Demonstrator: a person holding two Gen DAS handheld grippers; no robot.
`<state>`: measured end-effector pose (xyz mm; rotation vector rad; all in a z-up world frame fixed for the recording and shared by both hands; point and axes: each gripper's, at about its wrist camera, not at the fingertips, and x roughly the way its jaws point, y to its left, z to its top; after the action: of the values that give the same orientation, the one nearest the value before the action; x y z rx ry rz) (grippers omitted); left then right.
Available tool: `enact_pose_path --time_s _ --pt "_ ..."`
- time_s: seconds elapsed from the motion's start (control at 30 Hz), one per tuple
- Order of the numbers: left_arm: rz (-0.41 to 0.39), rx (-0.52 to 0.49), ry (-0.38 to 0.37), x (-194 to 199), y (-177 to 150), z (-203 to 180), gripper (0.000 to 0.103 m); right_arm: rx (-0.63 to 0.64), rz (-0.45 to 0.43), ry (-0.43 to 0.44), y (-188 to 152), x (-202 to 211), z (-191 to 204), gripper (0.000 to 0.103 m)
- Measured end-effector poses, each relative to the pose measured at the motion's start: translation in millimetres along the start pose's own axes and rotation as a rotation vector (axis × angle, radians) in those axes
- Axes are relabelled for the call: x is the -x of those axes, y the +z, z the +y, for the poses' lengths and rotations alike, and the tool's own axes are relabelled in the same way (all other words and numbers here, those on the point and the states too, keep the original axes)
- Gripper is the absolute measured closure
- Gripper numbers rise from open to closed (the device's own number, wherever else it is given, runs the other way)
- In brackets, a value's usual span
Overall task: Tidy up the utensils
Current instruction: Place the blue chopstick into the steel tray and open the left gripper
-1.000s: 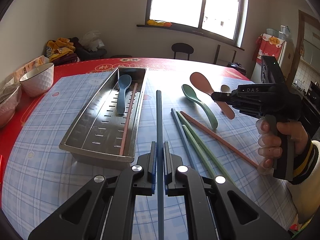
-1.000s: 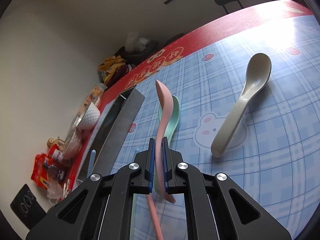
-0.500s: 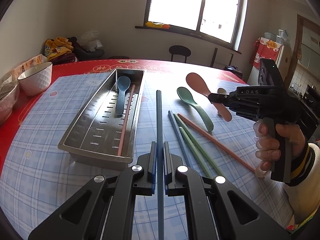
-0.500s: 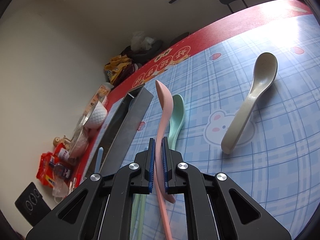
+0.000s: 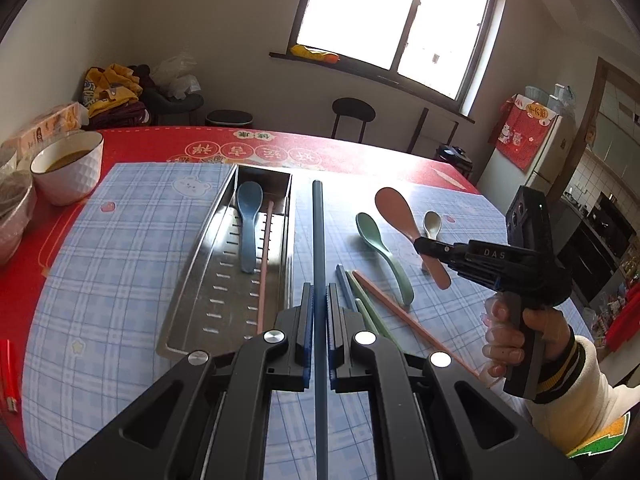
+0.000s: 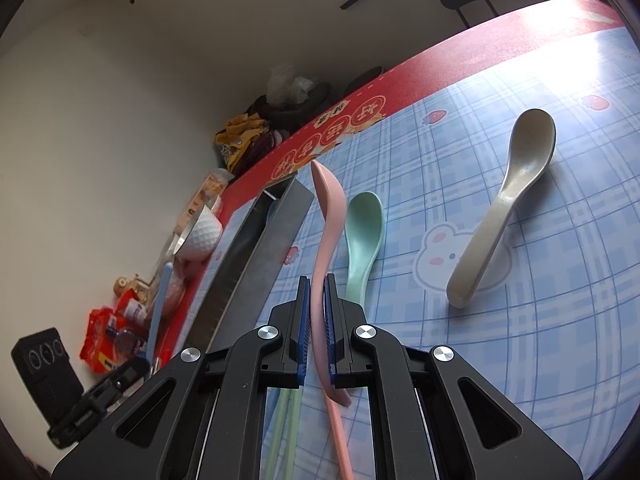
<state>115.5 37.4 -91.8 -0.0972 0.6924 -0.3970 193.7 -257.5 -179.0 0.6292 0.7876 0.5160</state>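
My left gripper is shut on a blue chopstick, held above the table just right of the steel tray. The tray holds a blue spoon and a pink chopstick. My right gripper is shut on a pink spoon, held in the air right of the tray; it also shows in the left wrist view. A green spoon, a beige spoon, green chopsticks, a blue chopstick and a pink chopstick lie on the blue checked mat.
A white bowl and another bowl stand at the table's left edge, on the red cloth. A red object lies at the near left. Stools and a fridge stand beyond the table.
Both grippers have risen a little with their loads. The pink spoon has drifted slightly towards the tray. Everything on the table lies as before.
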Motion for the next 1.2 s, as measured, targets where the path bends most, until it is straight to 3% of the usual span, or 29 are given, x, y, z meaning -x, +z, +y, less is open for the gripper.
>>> enact_pose_path --time_s 0.13,0.3,0.6,0.83,1.07,1.2 --pt "0.026 -0.041 0.012 -19.2 37.7 9.2 0.097 0.0 -0.001 -0.007 0.4 -0.9 -1.0 0.096" --pt "0.105 -0.011 -0.016 -67.7 68.9 24.7 0.097 -0.008 -0.005 -0.02 -0.7 -1.4 -2.1 0.096" --pt "0.272 -0.018 0.109 -140.3 65.2 38.2 0.097 -0.029 -0.004 -0.015 -0.5 2.6 -4.6 0.096" --pt "0.321 -0.057 0.171 -154.2 61.6 34.3 0.097 -0.02 -0.007 -0.009 -0.3 3.4 -2.8 0.096" --pt "0.345 -0.057 0.153 -158.6 59.5 36.9 0.095 -0.024 -0.007 -0.01 -0.1 4.2 -3.3 0.096" --pt "0.31 -0.063 0.141 -149.8 61.6 34.4 0.082 -0.029 -0.004 -0.012 0.1 4.1 -5.2 0.096"
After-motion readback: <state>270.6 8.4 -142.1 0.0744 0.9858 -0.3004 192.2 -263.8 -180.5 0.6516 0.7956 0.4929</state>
